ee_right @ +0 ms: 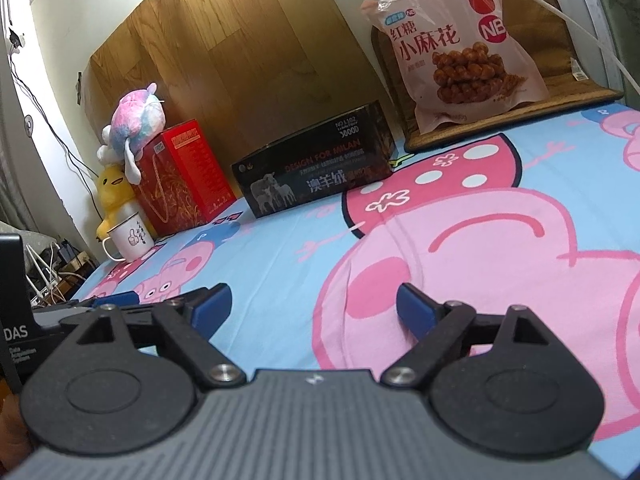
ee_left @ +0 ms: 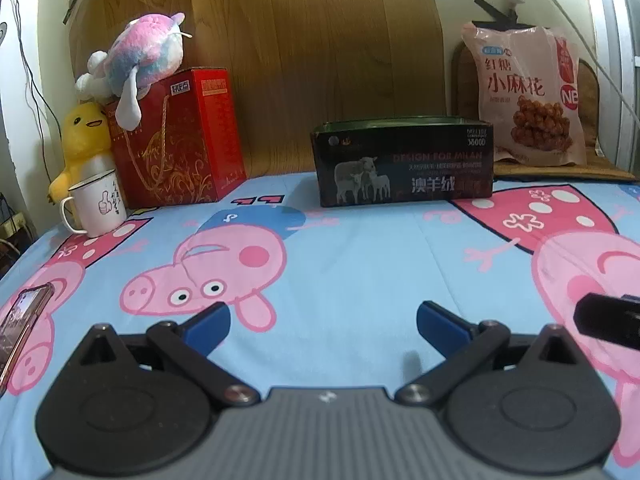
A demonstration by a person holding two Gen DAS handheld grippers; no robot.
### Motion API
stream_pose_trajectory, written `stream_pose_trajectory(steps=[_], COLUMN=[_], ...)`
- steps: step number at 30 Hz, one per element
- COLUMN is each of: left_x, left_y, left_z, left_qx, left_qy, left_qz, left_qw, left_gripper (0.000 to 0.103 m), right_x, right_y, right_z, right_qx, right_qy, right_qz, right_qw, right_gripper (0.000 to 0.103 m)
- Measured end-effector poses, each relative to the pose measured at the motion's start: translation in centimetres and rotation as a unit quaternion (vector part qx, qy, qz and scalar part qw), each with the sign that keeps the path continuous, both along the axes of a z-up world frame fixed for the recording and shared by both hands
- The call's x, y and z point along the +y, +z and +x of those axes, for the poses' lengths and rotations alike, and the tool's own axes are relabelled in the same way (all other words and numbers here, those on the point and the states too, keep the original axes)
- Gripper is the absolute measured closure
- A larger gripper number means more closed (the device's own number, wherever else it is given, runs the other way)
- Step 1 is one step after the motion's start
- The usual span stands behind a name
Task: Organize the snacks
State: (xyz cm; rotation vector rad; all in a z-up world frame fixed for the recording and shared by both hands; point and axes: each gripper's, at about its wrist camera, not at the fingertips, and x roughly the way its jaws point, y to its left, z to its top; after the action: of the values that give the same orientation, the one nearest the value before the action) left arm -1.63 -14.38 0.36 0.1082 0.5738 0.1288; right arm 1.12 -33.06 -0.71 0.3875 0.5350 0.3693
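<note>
A pink snack bag [ee_left: 524,92] with a picture of fried dough twists leans upright at the back right on a brown mat; it also shows in the right wrist view [ee_right: 460,48]. A black open-topped box [ee_left: 402,162] printed with sheep stands on the cartoon-pig sheet in front of the wooden board, and it shows in the right wrist view [ee_right: 316,168] too. My left gripper [ee_left: 323,322] is open and empty, low over the sheet, well short of the box. My right gripper [ee_right: 314,304] is open and empty, also low over the sheet.
A red gift box [ee_left: 176,140] with a pastel plush on top, a yellow duck plush [ee_left: 82,136] and a white mug [ee_left: 96,208] stand at the back left. A phone [ee_left: 20,320] lies at the left edge. The other gripper's tip [ee_left: 608,320] shows at right.
</note>
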Motion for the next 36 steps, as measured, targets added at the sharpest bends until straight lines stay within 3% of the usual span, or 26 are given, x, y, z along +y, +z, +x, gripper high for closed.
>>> stream_pose_trajectory(steps=[20, 36], left_x=[0.1, 0.8], left_y=[-0.1, -0.1], left_z=[0.0, 0.1], left_qx=[0.004, 0.011], left_qy=[0.026, 0.027], left_qz=[0.021, 0.002], left_qw=[0.9994, 0.9996], left_gripper=[0.0, 0.0], right_x=[0.1, 0.1], right_y=[-0.1, -0.1], right_z=[0.0, 0.0], right_qx=[0.0, 0.0], right_qy=[-0.001, -0.001], right_qz=[-0.001, -0.002], right_qw=[1.0, 1.0], right_gripper=[0.01, 0.009])
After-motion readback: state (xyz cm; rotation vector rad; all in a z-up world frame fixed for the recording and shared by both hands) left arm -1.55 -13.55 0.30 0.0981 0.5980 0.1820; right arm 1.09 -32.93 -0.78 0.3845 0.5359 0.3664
